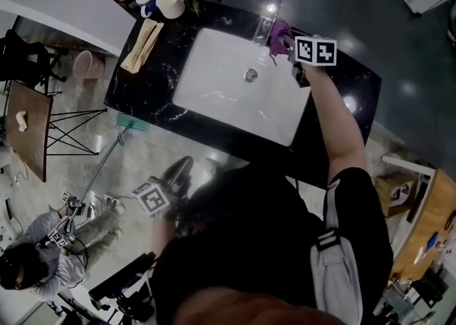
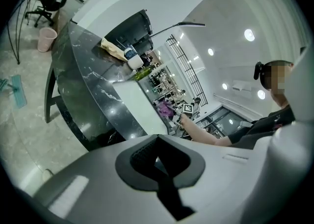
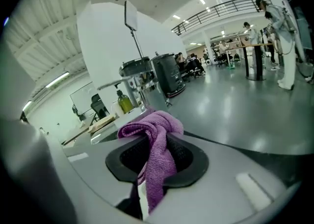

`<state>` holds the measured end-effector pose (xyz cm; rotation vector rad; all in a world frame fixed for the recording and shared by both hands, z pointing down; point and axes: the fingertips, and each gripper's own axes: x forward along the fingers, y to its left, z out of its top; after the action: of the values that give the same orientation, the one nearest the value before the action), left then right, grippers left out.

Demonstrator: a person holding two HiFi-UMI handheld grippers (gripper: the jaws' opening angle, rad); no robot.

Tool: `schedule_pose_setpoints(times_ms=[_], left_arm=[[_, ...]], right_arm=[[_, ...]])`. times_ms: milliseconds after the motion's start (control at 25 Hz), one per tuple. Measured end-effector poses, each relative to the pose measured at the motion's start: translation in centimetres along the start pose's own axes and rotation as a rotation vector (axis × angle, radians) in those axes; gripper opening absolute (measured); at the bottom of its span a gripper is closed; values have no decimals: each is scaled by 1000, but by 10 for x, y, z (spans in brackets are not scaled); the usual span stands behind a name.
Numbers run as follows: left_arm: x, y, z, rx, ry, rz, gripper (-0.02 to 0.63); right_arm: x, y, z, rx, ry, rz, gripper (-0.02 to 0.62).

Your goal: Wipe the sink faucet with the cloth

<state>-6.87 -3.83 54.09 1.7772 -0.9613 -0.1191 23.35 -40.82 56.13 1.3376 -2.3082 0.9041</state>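
Right gripper view, cloth (image 3: 159,137) pinched in right gripper (image 3: 156,161), beside faucet (image 1: 265,26)

Large open hall, likely robotics lab or demo space: freestanding black marble sink counter (image 1: 153,81) on polished floor (image 3: 235,105), mezzanine railing (image 3: 223,8), distant desks (image 3: 255,44), ceiling spotlights (image 2: 249,35).

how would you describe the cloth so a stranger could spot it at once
Find the black counter with the white sink set in it, then the faucet at the sink's far edge. The cloth is bunched beside the faucet, pinched in the right tongs. It is the only purple thing there, against shiny metal and white basin.
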Motion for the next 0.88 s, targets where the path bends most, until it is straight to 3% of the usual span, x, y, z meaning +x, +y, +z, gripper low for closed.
schedule_pose_setpoints(times_ms=[80, 200, 360, 480, 560, 760, 880], left_arm=[[1, 0, 0, -1, 3, -12, 2], [6, 1, -2, -7, 5, -39, 2], [7, 0, -3, -2, 2, -28, 2], [4, -1, -6, -2, -3, -16, 2], [2, -1, -8, -11, -5, 3, 2], [10, -1, -14, -21, -4, 19, 2], [12, -3, -20, -15, 3, 35, 2]], right_arm=[[-18, -5, 25, 66, -93, 20, 104], [-40, 1, 77, 170, -251, 124, 104], [-30, 9, 106, 199, -284, 176, 104], [-6, -5, 87, 277, -227, 171, 104], [14, -21, 58, 277, -119, 112, 104], [58, -45, -11, -40, 245, -84, 104], [63, -43, -14, -175, 326, -65, 104]])
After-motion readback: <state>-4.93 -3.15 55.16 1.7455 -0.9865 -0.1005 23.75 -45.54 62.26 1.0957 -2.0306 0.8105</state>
